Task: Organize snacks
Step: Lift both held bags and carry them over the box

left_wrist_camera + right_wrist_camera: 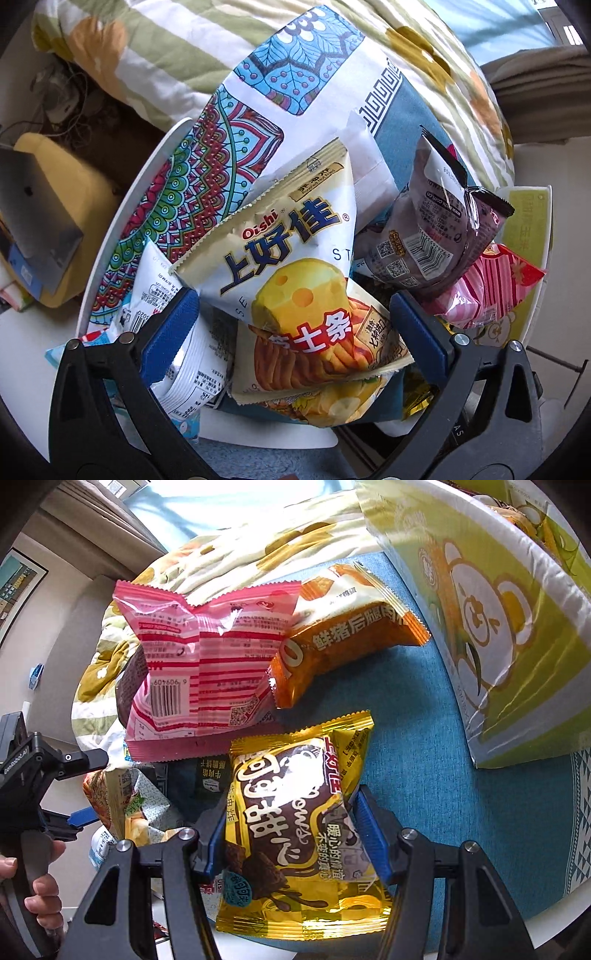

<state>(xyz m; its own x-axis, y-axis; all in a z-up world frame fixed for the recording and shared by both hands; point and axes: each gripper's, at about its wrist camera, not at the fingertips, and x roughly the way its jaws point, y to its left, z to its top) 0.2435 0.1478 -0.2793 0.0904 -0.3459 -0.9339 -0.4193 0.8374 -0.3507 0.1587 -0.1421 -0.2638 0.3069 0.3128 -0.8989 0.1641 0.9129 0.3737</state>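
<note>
Over the snack pile, left tool [291, 325] tilted steeply down, spread wide around cheese-stick bag [295, 266]

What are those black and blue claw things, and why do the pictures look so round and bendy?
They are two grabbers, and a person holds one in each hand. Each has a wide-eyed camera looking along its fingers, so everything curves. One picture comes from the left gripper: its jaws are open around a white cheese stick bag, not squeezing it. The other comes from the right gripper, pinching a gold chocolate snack bag. On the blue cloth lie a pink bag and an orange bag.
</note>
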